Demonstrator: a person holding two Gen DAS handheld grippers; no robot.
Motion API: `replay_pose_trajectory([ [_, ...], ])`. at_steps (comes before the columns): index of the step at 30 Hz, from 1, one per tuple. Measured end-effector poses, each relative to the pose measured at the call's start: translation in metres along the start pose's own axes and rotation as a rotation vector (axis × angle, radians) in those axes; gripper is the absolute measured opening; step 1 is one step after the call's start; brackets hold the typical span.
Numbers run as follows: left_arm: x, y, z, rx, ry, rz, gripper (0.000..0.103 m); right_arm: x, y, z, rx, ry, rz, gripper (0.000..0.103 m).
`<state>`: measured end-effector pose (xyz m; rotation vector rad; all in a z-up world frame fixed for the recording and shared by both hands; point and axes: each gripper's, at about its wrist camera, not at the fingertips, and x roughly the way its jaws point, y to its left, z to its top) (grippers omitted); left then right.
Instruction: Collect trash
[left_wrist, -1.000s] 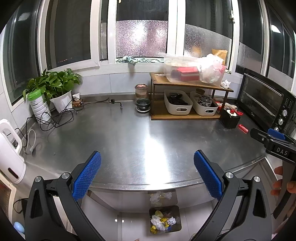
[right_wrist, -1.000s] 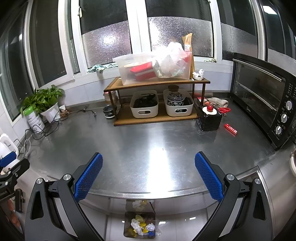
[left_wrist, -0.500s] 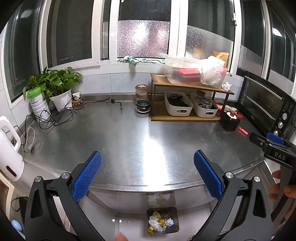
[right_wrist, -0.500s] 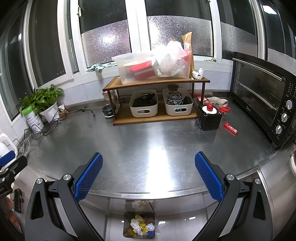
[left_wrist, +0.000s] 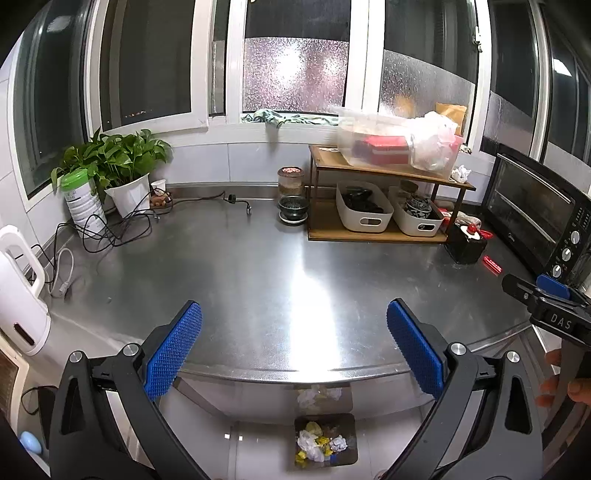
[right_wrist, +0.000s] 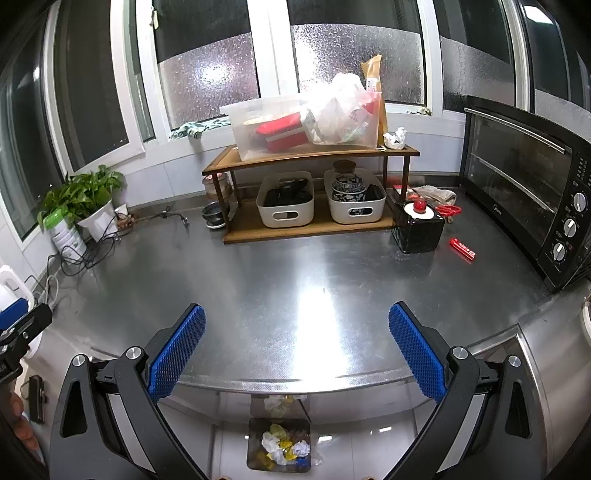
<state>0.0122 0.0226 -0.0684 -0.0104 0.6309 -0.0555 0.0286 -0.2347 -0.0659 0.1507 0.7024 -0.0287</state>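
Both grippers are spread wide and hold nothing: the left gripper (left_wrist: 294, 343) and the right gripper (right_wrist: 296, 345) each show two blue, finely knurled rubber pads (left_wrist: 173, 350) on black hinged arms, poised over the near edge of the countertop (left_wrist: 258, 280). Over the last second little has altered; both views have drawn back and risen only slightly, the jaws have stayed at the same width, and no item has been taken up, which suggests a pause or a finish rather than a new reach. Relative to the countertop, the trash bin (right_wrist: 279, 445) sits on the floor just below the front edge, a dark rectangular container holding crumpled white paper and yellow and blue wrappers. The counter is brushed stainless steel, flat, glossy, with a bright glare patch at centre, and its open middle carries no loose litter. One crumpled white paper wad (right_wrist: 395, 137) rests on the top board of the wooden shelf (right_wrist: 310, 155) at the counter's rear, beside a translucent plastic tub; it may be remaining trash. A small red flat object (right_wrist: 462, 250) lies on the counter's right side, near the black toaster oven (right_wrist: 524, 184); its nature cannot be determined.
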Motion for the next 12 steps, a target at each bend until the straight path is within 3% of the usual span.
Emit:
replay_pose_trajectory([
  [9, 0.0017, 0.0009, 0.0007, -0.013, 0.009, -0.023, 0.095, 0.0017, -0.0008, 0.0014, 0.000, 0.005, 0.001, 0.100],
  [12, 0.0033, -0.0012, 0.0003, 0.007, 0.008, 0.002, 0.095, 0.0023, -0.0004, 0.0015, 0.000, 0.007, 0.000, 0.100],
])
